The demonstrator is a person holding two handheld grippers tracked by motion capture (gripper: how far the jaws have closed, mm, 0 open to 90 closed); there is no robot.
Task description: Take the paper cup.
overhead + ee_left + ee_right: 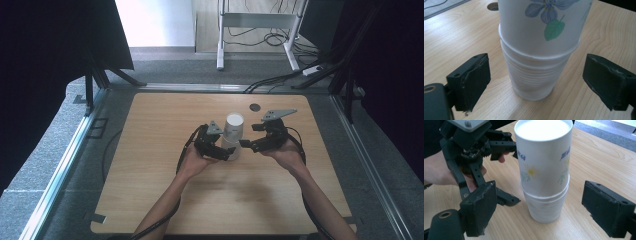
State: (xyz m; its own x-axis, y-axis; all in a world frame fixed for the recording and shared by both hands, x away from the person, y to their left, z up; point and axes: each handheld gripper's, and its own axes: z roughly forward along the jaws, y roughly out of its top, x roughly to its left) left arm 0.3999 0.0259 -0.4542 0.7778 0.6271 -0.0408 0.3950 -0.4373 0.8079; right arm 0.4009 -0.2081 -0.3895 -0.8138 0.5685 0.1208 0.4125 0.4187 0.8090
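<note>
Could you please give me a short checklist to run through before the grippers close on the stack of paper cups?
1. Stack of paper cups upright on the table: ok.
2. Left gripper straddles the lower cups, pads not touching: ok.
3. Right gripper straddles the stack, pads clear of it: ok.
4. Top cup sits straight on the stack: ok.
5. Top cup loose enough to lift off: cannot tell.
6. Grippers clear of each other: ok in the high view.
</note>
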